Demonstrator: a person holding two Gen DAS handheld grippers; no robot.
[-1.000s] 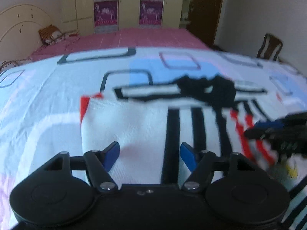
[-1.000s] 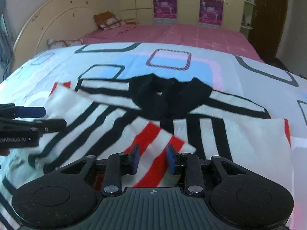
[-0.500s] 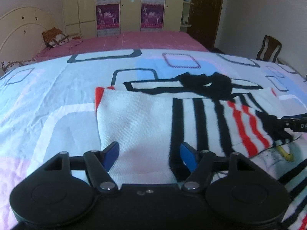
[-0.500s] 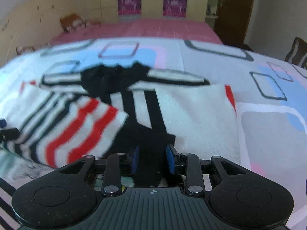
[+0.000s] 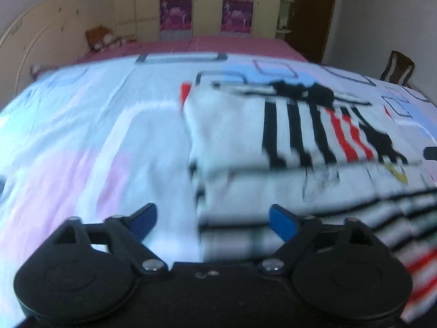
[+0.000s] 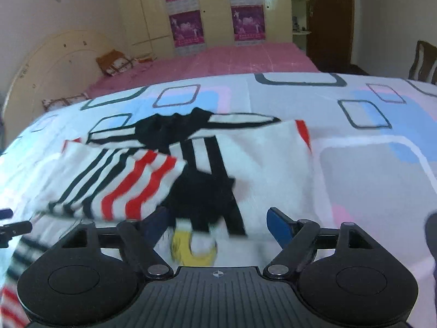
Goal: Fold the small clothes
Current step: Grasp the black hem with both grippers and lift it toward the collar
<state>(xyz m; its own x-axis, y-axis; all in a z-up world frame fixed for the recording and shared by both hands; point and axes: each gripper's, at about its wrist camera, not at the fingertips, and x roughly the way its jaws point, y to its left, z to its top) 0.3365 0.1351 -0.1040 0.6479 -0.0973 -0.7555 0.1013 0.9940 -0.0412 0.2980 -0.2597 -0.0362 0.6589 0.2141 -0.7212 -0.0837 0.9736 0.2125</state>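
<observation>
A small white shirt with black and red stripes and a black collar (image 5: 273,125) lies on the patterned bedsheet (image 5: 109,125), its sleeves folded over its middle. It also shows in the right wrist view (image 6: 207,164), with a yellow print near its lower part. My left gripper (image 5: 211,218) is open and empty, low over the shirt's near left edge. My right gripper (image 6: 218,222) is open and empty, just above the shirt's lower part. The left gripper's tip shows in the right wrist view (image 6: 11,225) at the far left.
The bedsheet (image 6: 368,164) is white with blue, pink and grey squares. A pink mattress (image 6: 232,60), a headboard (image 6: 54,63) and wardrobes (image 6: 213,11) lie beyond. A wooden chair (image 5: 397,67) stands at the right.
My right gripper has opened, let go of the sleeve it had carried over the shirt and risen. My left gripper has pulled back toward the shirt's near edge, still open.
</observation>
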